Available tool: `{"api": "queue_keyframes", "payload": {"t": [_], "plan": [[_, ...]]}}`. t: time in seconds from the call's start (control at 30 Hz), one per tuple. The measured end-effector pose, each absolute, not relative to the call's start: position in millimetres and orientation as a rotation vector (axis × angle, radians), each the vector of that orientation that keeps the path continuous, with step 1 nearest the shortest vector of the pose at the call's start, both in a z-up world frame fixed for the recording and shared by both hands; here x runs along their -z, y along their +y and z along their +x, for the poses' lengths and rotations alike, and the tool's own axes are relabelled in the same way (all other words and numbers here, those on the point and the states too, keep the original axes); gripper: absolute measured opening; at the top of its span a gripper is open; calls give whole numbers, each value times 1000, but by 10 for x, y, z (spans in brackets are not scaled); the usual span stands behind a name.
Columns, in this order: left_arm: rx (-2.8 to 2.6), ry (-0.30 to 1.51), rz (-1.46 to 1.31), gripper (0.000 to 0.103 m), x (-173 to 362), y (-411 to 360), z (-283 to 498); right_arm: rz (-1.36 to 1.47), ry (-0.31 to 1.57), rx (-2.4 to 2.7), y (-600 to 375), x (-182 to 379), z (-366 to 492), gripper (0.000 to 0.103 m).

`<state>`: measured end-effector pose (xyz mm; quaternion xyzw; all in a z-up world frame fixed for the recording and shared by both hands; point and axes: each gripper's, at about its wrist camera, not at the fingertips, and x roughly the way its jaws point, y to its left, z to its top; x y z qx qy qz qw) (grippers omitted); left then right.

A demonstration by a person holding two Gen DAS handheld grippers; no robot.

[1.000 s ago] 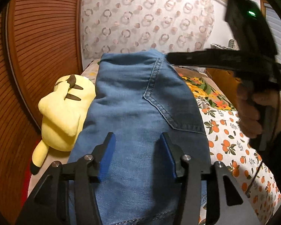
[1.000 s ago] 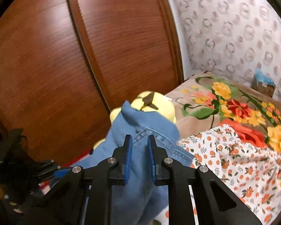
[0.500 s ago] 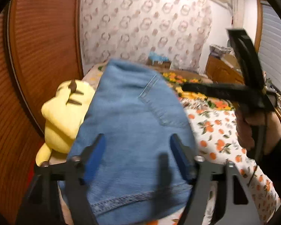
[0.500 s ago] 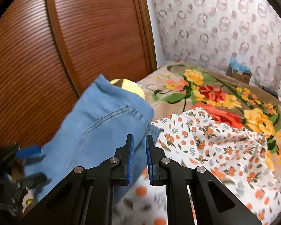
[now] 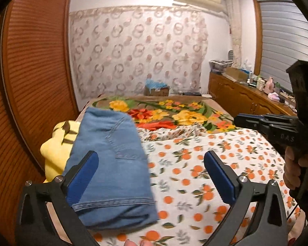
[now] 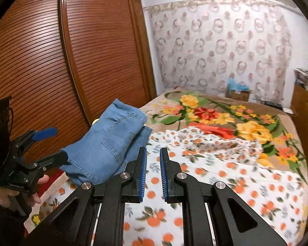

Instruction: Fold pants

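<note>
left wrist view: folded blue pants (image 5: 110,164) lie on the orange-print sheet (image 5: 225,164), under the left gripper's (image 5: 149,176) wide-spread left finger; a yellow plush (image 5: 55,151) is half hidden behind the pants.
right wrist view: the right gripper (image 6: 153,172), nearly closed and holding nothing, hovers right of the pants (image 6: 110,143), near a wooden wardrobe (image 6: 71,51).

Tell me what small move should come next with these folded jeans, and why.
Probably none beyond drawing both tools back. The jeans already lie as a compact folded stack on the orange-print sheet, resting against the yellow plush toy. The left tool is open and holds nothing; the right tool is nearly closed, empty, over the sheet. Optionally, press the stack flat.
</note>
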<state>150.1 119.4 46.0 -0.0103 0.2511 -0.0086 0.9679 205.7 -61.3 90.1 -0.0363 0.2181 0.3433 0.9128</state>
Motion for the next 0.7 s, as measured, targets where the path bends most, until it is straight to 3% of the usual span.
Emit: {"api": "queue_keyframes", "payload": {"t": [0.17, 0.63, 0.7], "plan": [[46, 476, -6, 102, -623, 888, 1364, -64, 416, -650, -896, -919, 1723, 15], [51, 480, -37, 102, -763, 372, 1077, -39, 312, -472, -1275, -845, 688, 67], [63, 475, -39, 102, -771, 297, 1019, -34, 303, -435, -1305, -838, 520, 68]]}}
